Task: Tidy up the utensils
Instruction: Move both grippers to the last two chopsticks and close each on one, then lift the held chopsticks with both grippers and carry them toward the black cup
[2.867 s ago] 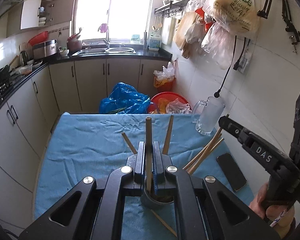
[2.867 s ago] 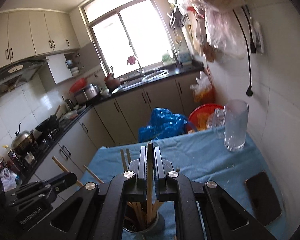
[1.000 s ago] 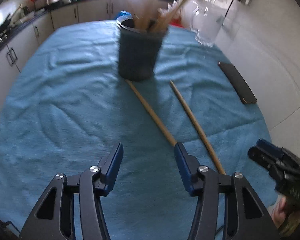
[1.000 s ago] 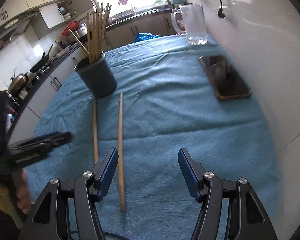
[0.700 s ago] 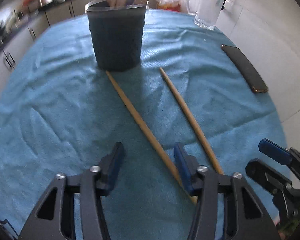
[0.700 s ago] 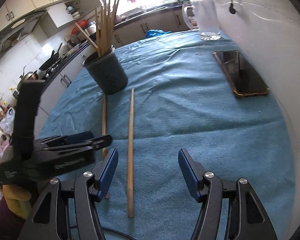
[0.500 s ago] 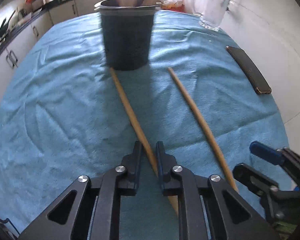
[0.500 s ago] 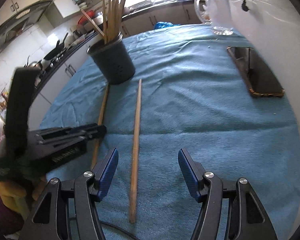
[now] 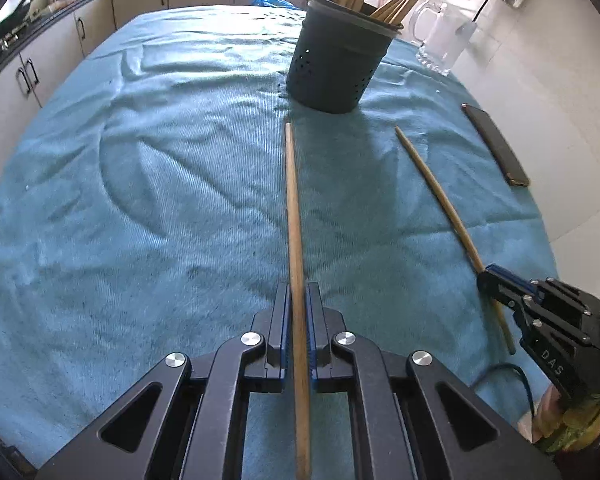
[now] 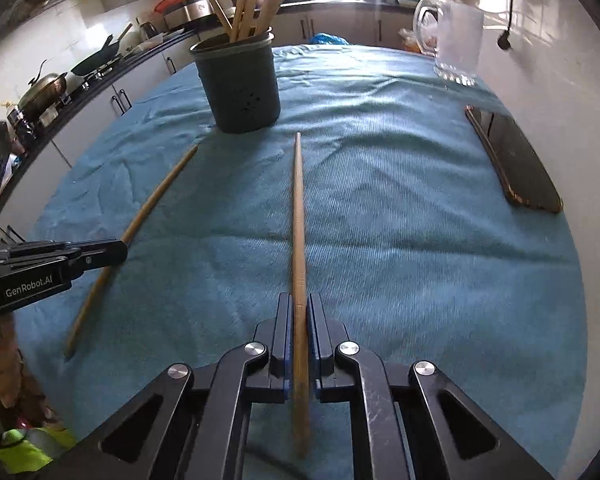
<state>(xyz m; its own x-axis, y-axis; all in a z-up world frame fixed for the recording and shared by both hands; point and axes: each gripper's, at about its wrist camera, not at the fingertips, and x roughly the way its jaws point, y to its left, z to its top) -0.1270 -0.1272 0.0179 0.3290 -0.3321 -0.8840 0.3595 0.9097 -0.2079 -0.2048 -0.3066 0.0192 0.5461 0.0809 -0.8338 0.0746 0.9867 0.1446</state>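
A dark perforated utensil cup [image 9: 338,68] [image 10: 240,84] stands on the blue cloth and holds several wooden chopsticks. Two long chopsticks lie on the cloth in front of it. My left gripper [image 9: 297,292] is shut on the left chopstick [image 9: 293,208], which points toward the cup; it also shows in the right wrist view [image 10: 140,216]. My right gripper [image 10: 299,302] is shut on the right chopstick [image 10: 299,208], seen in the left wrist view as the chopstick [image 9: 440,196] under the right gripper [image 9: 490,276]. The left gripper shows in the right wrist view [image 10: 112,250].
A black phone [image 9: 496,146] [image 10: 512,156] lies on the cloth at the right by the white wall. A glass mug [image 9: 442,42] [image 10: 456,40] stands at the far right. The blue cloth [image 9: 160,168] covers the table. Kitchen counters and cabinets lie beyond and to the left.
Both grippers were open over the loose chopsticks. The left one closed on its chopstick half a second ago; the right one has now closed on the other.
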